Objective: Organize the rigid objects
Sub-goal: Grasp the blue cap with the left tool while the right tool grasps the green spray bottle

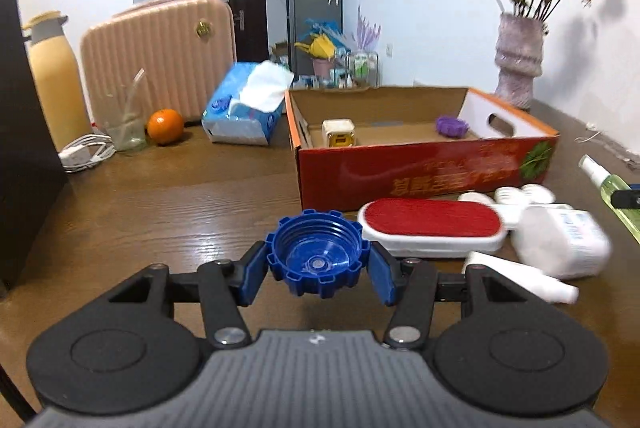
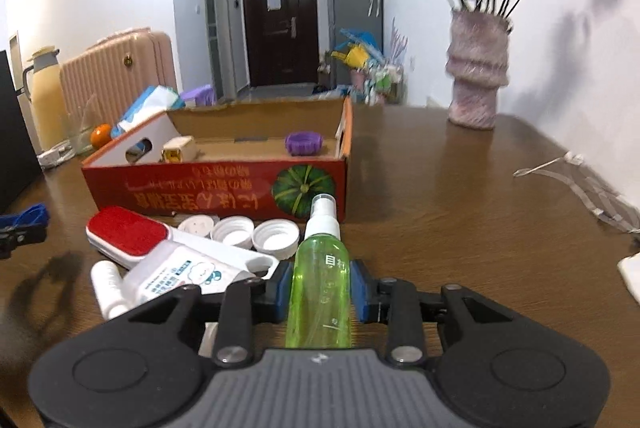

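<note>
My left gripper is shut on a blue ribbed cap, open side up, held above the table in front of the red cardboard box. My right gripper is shut on a green spray bottle with a white nozzle, pointing toward the box. Inside the box lie a purple cap and a small cream and yellow block. A red lint brush, white caps and white bottles lie before the box.
A tissue pack, an orange, a glass, a white cable, a yellow flask and a pink suitcase stand at the back left. A vase of flowers stands at the back right.
</note>
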`<action>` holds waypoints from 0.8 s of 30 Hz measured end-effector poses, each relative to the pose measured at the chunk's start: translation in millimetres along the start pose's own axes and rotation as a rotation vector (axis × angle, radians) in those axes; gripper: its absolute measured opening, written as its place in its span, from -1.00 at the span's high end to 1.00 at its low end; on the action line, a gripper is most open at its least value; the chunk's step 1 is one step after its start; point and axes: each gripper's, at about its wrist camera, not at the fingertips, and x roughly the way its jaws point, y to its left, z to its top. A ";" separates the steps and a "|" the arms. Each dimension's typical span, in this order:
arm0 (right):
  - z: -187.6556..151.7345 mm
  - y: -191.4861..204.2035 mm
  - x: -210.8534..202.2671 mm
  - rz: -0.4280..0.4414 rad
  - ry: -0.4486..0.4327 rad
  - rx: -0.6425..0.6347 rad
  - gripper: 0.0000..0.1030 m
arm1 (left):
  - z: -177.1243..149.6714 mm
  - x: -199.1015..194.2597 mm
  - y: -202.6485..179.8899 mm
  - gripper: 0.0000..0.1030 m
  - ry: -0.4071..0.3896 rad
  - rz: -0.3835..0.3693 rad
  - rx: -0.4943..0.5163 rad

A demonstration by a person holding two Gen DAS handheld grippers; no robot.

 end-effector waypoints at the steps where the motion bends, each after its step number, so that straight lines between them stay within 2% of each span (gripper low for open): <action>1: 0.0 -0.3 -10.2 0.000 -0.012 -0.001 0.42 | -1.6 -9.6 -1.3 -0.05 -0.008 0.000 -0.005; 8: -8.1 8.8 -79.7 0.005 -0.086 -0.018 0.42 | -17.1 -86.4 -15.0 -0.05 -0.092 0.000 -0.048; 16: -37.6 31.4 -150.7 0.056 -0.154 -0.019 0.42 | -39.9 -170.5 -36.5 -0.05 -0.217 0.023 -0.094; 21: -51.5 46.6 -184.6 0.080 -0.199 -0.036 0.42 | -57.0 -202.1 -47.6 -0.05 -0.240 0.017 -0.131; 24: -59.0 57.8 -200.3 0.103 -0.216 -0.047 0.42 | -64.7 -217.9 -56.2 -0.05 -0.269 0.037 -0.120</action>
